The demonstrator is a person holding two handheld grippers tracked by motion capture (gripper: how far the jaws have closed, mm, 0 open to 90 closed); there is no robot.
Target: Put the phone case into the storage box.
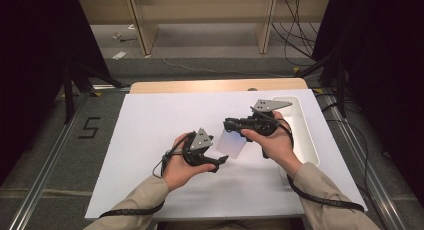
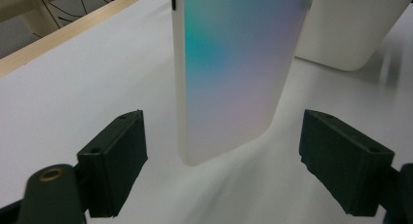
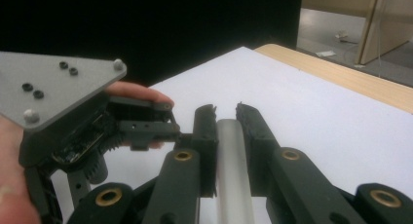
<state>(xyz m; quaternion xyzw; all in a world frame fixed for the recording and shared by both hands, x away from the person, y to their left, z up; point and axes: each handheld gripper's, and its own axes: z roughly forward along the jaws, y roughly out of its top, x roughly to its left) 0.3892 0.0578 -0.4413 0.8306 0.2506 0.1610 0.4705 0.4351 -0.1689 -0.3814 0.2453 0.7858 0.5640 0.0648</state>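
Note:
A thin white phone with a shimmering blue-violet face hangs above the white table top. My right gripper is shut on its upper edge. In the right gripper view, both pads press the silver rim of the phone between the jaws of the right gripper. My left gripper is below and to the left, and it is open. In the left gripper view, the phone stands upright between the wide-spread jaws of the left gripper, touching neither pad.
A white oblong tray lies along the right side of the white table sheet, just behind my right hand. A wooden table edge runs along the back. Dark frames and cables stand beyond the table.

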